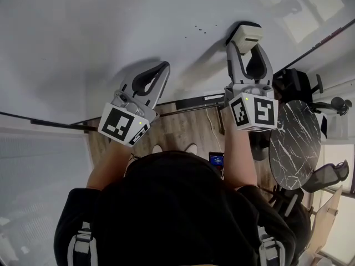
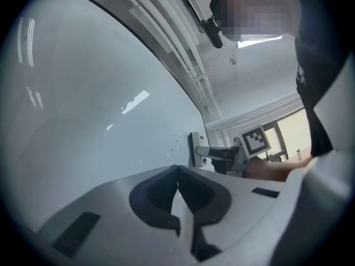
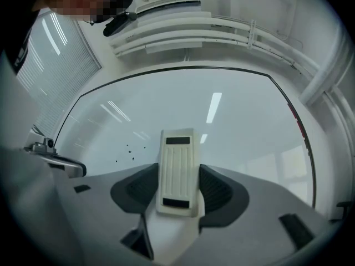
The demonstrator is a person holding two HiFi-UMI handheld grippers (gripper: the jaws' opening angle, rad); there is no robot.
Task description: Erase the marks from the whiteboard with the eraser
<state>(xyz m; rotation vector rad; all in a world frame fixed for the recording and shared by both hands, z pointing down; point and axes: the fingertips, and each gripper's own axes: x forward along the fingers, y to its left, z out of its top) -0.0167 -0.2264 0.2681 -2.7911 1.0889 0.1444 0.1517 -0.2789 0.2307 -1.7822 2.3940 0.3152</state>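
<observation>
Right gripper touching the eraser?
Touching. The right gripper view shows the right gripper with its jaws clamped against both long sides of the eraser.

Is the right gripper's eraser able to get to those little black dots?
Probably yes. The right gripper holds the eraser near the whiteboard, and the dots lie just left of it with only bare board between them.

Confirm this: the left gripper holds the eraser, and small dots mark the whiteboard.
Wrong gripper. The right gripper holds the eraser, as the right gripper view shows; the left gripper is shut and empty. Small dots do mark the whiteboard.
</observation>
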